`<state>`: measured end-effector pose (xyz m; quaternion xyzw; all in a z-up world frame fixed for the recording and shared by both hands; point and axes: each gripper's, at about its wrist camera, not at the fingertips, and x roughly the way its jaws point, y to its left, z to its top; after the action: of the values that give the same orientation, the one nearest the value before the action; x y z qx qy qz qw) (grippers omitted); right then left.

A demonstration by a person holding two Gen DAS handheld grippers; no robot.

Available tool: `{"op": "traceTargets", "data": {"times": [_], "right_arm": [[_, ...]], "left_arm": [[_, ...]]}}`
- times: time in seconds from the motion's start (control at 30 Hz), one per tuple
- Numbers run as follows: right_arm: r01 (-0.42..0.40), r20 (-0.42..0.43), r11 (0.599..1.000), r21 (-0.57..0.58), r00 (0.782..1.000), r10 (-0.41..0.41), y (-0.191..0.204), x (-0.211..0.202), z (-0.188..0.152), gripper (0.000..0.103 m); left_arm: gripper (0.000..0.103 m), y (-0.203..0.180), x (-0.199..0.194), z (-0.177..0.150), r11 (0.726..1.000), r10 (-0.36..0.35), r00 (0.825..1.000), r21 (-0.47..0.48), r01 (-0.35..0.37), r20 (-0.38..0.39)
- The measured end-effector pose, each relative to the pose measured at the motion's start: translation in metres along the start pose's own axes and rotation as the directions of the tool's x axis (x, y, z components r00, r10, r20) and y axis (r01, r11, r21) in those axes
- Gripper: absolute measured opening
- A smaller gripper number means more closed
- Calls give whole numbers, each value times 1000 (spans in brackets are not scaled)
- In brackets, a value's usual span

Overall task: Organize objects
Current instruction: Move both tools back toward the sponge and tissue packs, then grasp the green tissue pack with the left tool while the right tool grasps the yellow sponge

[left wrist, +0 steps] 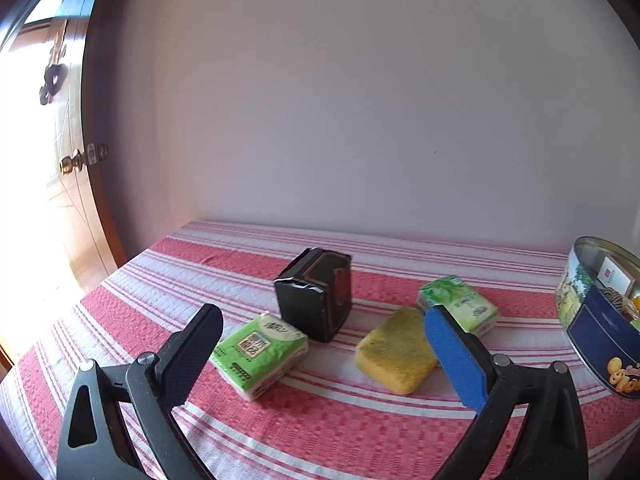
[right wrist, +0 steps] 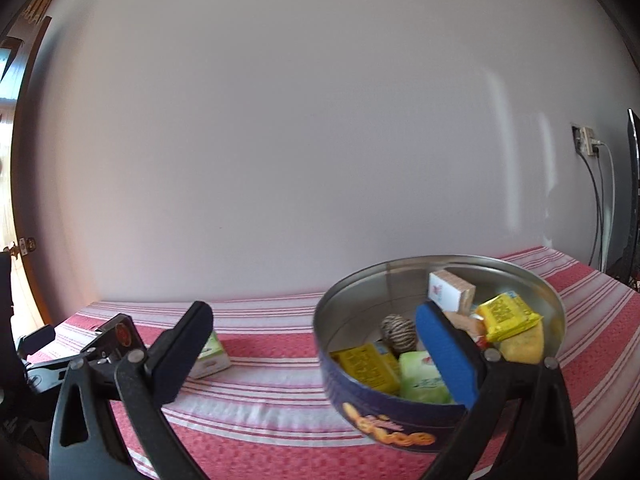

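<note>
Both grippers' fingers gape wide with nothing held, left gripper (left wrist: 324,344) over the loose items, right gripper (right wrist: 314,344) at the tin (right wrist: 400,420)

Left to right on the striped cloth (left wrist: 320,420): a green tissue pack (left wrist: 260,354), a black box (left wrist: 316,296) touching it behind, a yellow sponge (left wrist: 394,350), a second green pack (left wrist: 460,304) partly behind the blue pad (left wrist: 454,358). These probably await the tin, which already holds packs, a twine ball (right wrist: 398,332) and a small carton (right wrist: 450,290). The box may crowd a grab at the first pack
</note>
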<state>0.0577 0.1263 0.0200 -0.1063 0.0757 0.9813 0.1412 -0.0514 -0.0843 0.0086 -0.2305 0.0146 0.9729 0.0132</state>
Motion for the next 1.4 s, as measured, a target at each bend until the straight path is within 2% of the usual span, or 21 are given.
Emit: {"op": "traceTargets", "data": {"times": [0.17, 0.33, 0.47, 0.57, 0.63, 0.67, 0.73, 0.77, 0.83, 0.9, 0.97, 1.1, 1.17, 1.27, 1.4], "right_arm": [[-63, -67, 997, -53, 996, 59, 38, 15, -6, 103], [-101, -145, 989, -113, 986, 84, 73, 32, -12, 103], [-133, -216, 982, -134, 971, 102, 90, 48, -17, 102], [-164, -268, 979, -117, 955, 128, 96, 57, -20, 100], [-183, -301, 978, -103, 943, 144, 100, 62, -23, 97], [-187, -317, 978, -97, 937, 148, 102, 64, -25, 96], [-200, -351, 977, -74, 922, 162, 104, 68, -28, 96], [-207, -368, 976, -60, 914, 171, 105, 71, -29, 96], [-219, -402, 975, -31, 896, 188, 107, 77, -32, 93], [-224, -426, 975, -3, 882, 202, 108, 82, -34, 91], [-226, -447, 974, 27, 869, 213, 110, 87, -37, 91], [-232, -498, 969, 80, 833, 241, 122, 102, -44, 89], [-236, -518, 967, 93, 819, 249, 131, 110, -47, 89], [-220, -544, 971, 98, 805, 237, 145, 123, -50, 88], [-178, -588, 981, 84, 786, 193, 160, 143, -54, 85]], "left_arm": [[102, 30, 33, 1, 999, 24, 991, -17, -27, -134], [102, 43, 63, -2, 1000, 8, 968, -1, -9, -252], [102, 48, 87, -8, 999, -31, 933, -5, 32, -357], [102, 54, 101, -11, 999, -37, 911, -34, 25, -411], [97, 58, 107, -13, 998, -55, 900, -52, 36, -432], [95, 58, 107, -13, 999, -44, 902, -43, 28, -430], [77, 57, 105, -13, 999, -29, 907, -25, 20, -421], [71, 56, 104, -13, 999, -32, 910, -23, 25, -414], [51, 58, 100, -13, 999, -31, 915, -30, 20, -403], [51, 64, 98, -13, 998, -36, 917, -59, 13, -397], [51, 71, 92, -15, 995, -14, 924, -94, -24, -382], [51, 86, 68, -2, 985, 56, 966, -142, -94, -251], [51, 91, 58, 4, 977, 102, 977, -168, -134, -188], [51, 100, 54, 9, 969, 139, 978, -182, -166, -153], [51, 99, 69, 9, 972, 150, 972, -154, -179, -181]]}}
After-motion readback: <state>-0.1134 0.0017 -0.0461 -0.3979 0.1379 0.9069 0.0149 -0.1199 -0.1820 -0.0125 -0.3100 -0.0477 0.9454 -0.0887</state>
